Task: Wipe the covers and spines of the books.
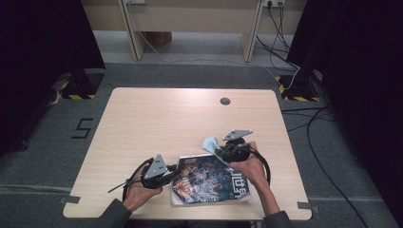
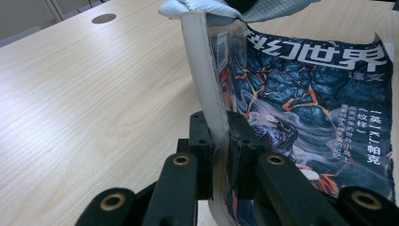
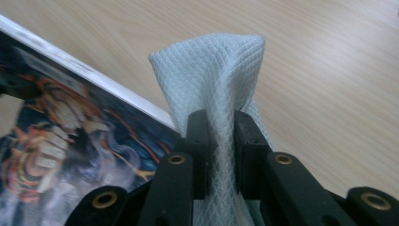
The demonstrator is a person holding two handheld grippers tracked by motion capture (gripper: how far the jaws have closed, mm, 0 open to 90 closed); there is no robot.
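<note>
The left gripper is pinching the glossy dark-covered magazine at the table's near edge; the right gripper is pinching a pale blue woven cloth. The thin cover may be slipping or tearing if pulled.

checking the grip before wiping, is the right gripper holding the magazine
No, the right gripper has its fingers shut on the pale blue cloth, while the magazine lies beside it on the table.

My jaws are black. Cloth pale blue-white, diamond weave. Magazine cover dark blue, orange cracks, white lettering. Table light wood grain.
</note>
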